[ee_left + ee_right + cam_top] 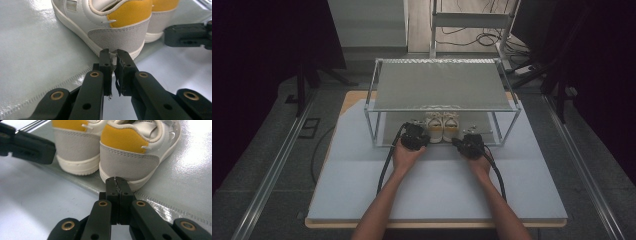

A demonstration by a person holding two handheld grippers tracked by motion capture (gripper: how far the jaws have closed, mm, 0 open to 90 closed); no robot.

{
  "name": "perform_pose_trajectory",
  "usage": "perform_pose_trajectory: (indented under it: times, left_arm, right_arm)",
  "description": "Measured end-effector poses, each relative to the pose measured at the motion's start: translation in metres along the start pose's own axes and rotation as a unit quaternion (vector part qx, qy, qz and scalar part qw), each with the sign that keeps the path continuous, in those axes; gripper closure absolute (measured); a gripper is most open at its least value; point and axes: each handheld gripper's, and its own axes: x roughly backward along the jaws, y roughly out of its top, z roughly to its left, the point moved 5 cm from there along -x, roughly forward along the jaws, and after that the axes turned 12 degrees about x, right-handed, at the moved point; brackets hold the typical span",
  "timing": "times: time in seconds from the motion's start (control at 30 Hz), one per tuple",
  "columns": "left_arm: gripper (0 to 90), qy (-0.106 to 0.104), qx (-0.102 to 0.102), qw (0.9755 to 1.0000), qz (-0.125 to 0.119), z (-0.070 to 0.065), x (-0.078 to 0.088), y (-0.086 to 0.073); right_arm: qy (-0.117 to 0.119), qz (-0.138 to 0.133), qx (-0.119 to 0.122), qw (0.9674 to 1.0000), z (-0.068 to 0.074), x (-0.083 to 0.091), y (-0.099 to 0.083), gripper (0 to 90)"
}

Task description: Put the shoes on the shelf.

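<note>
A pair of white shoes with yellow heel patches stands under a metal rack, heels toward me: the left shoe (434,128) (117,32) (75,147) and the right shoe (450,126) (160,22) (130,157). My left gripper (421,135) (113,53) is shut with nothing between its pads, its tips just short of the left shoe's heel sole. My right gripper (459,142) (116,179) is shut and empty too, with its tips close to the right shoe's heel. Each gripper's black jaw appears at the edge of the other's view.
The rack (439,85) has a grey top shelf on thin metal posts, and its front posts stand left and right of the shoes. The shoes rest on a shiny grey sheet (37,50) whose front edge lies just ahead of both grippers. The white table mat (437,185) spreads toward me.
</note>
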Motion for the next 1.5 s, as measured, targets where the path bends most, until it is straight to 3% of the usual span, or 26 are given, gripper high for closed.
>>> perform_pose_trajectory:
  times: [0.03, 0.1, 0.2, 0.27, 0.5, 0.57, 0.6, 0.73, 0.83, 0.87, 0.97, 1.0, 1.17, 1.23, 1.33, 1.5]
  left_arm:
    - [82.5, 0.001, 0.000, 1.0000, 0.002, 0.002, -0.001, 0.001]
    - [82.3, 0.005, 0.023, 0.9997, 0.007, 0.002, -0.003, 0.000]
    - [82.1, 0.009, 0.008, 0.9999, 0.006, 0.005, -0.008, 0.001]
    - [82.1, 0.006, 0.015, 0.9999, 0.005, 0.006, -0.009, 0.001]
    - [80.1, 0.006, 0.005, 1.0000, 0.000, 0.005, -0.007, 0.000]
    - [76.8, 0.006, 0.029, 0.9995, -0.007, 0.000, -0.004, -0.001]
    - [75.2, 0.003, -0.002, 0.9999, -0.017, 0.001, -0.001, 0.001]
    - [64.6, -0.008, -0.006, 0.9996, -0.028, -0.002, 0.007, 0.000]
    - [53.3, -0.007, -0.020, 0.9994, -0.025, -0.004, 0.013, -0.003]
    - [51.5, -0.007, -0.006, 0.9995, -0.031, -0.006, 0.015, -0.005]
    - [46.3, -0.016, -0.003, 0.9992, -0.038, -0.007, 0.024, -0.010]
    - [44.7, -0.019, 0.006, 0.9991, -0.037, -0.008, 0.026, -0.012]
    - [40.8, -0.025, -0.008, 0.9988, -0.040, -0.005, 0.041, -0.024]
    - [40.0, -0.018, -0.008, 0.9986, -0.048, -0.002, 0.048, -0.029]
    - [39.8, -0.022, 0.000, 0.9980, -0.059, 0.002, 0.059, -0.037]
    - [38.7, -0.022, 0.006, 0.9983, -0.054, 0.011, 0.071, -0.056]
  right_arm:
    - [0.000, 0.000, -0.001, 1.0000, 0.000, 0.000, 0.000, 89.1]
    - [0.002, 0.000, -0.001, 1.0000, 0.000, 0.000, 0.000, 89.1]
    - [0.004, 0.002, -0.001, 1.0000, 0.000, 0.000, 0.000, 89.1]
    - [0.003, 0.002, -0.003, 1.0000, -0.001, 0.000, 0.000, 89.0]
    - [0.003, 0.004, -0.002, 1.0000, -0.001, 0.000, 0.000, 88.1]
    - [0.001, 0.003, 0.000, 1.0000, -0.001, 0.001, -0.001, 87.3]
    - [0.001, 0.003, -0.001, 1.0000, -0.001, 0.002, -0.001, 86.5]
    - [-0.002, -0.003, -0.002, 1.0000, -0.005, 0.008, -0.002, 80.3]
    - [-0.003, -0.007, 0.006, 1.0000, -0.005, 0.015, -0.001, 68.0]
    - [-0.004, -0.008, 0.008, 0.9999, -0.005, 0.017, -0.001, 64.5]
    - [-0.004, -0.016, 0.013, 0.9998, -0.004, 0.025, -0.001, 55.7]
    - [-0.002, -0.017, 0.015, 0.9998, -0.004, 0.027, -0.002, 53.7]
    - [0.004, -0.025, 0.023, 0.9994, -0.003, 0.040, -0.005, 50.0]
    - [0.007, -0.028, 0.024, 0.9993, -0.003, 0.046, -0.007, 48.6]
    - [0.016, -0.029, 0.027, 0.9991, -0.002, 0.055, -0.009, 46.8]
    - [0.019, -0.036, 0.037, 0.9985, 0.004, 0.068, -0.013, 46.5]
